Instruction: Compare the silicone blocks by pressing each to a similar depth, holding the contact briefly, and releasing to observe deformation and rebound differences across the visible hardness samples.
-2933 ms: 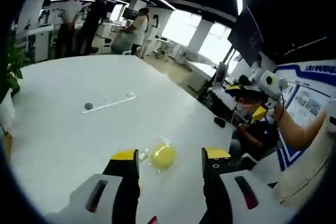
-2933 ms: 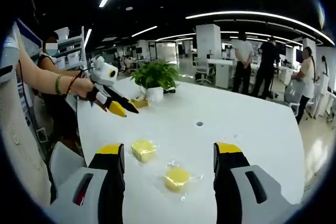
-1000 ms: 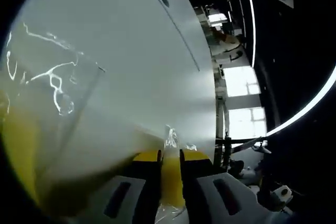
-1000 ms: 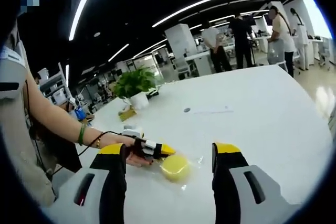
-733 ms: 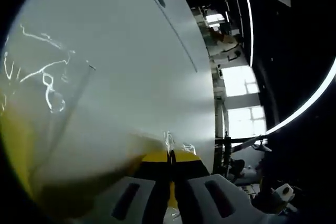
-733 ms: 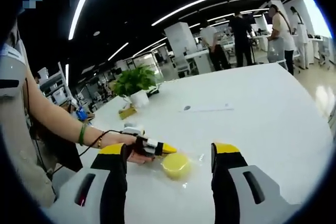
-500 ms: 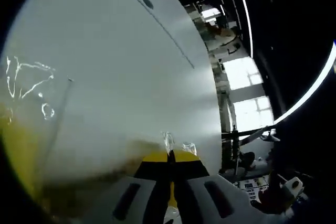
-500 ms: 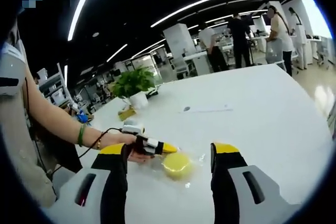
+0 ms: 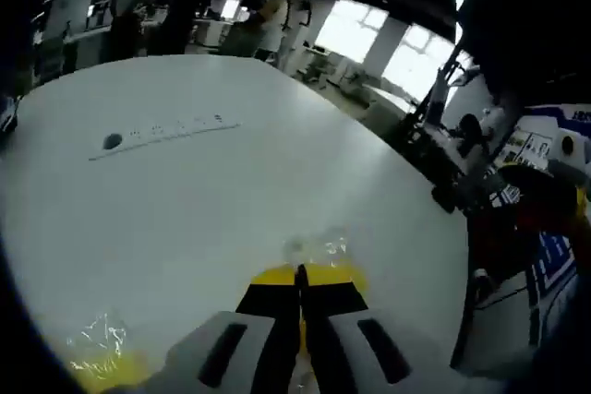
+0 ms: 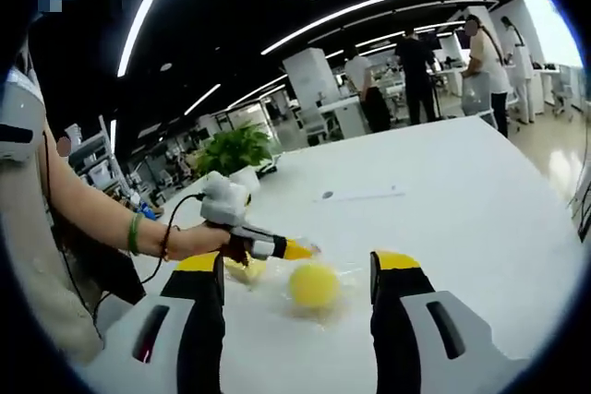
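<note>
In the right gripper view, the person's hand [image 10: 199,240] at the left holds the left gripper [image 10: 300,249]; its yellow-tipped jaws are pressed together, pointing right, and they seem to pinch the clear plastic wrap of the round yellow silicone block [image 10: 313,284], though the contact itself is hard to make out. A second yellow silicone block [image 10: 245,269] lies just behind that gripper on the white round table [image 10: 443,209]. Further right, the right gripper [image 10: 295,269] has its jaws wide apart, holding nothing, the round block between them. The round block shows no clear long axis. In the left gripper view, crinkled wrap [image 9: 319,246] sits at the closed tips.
</note>
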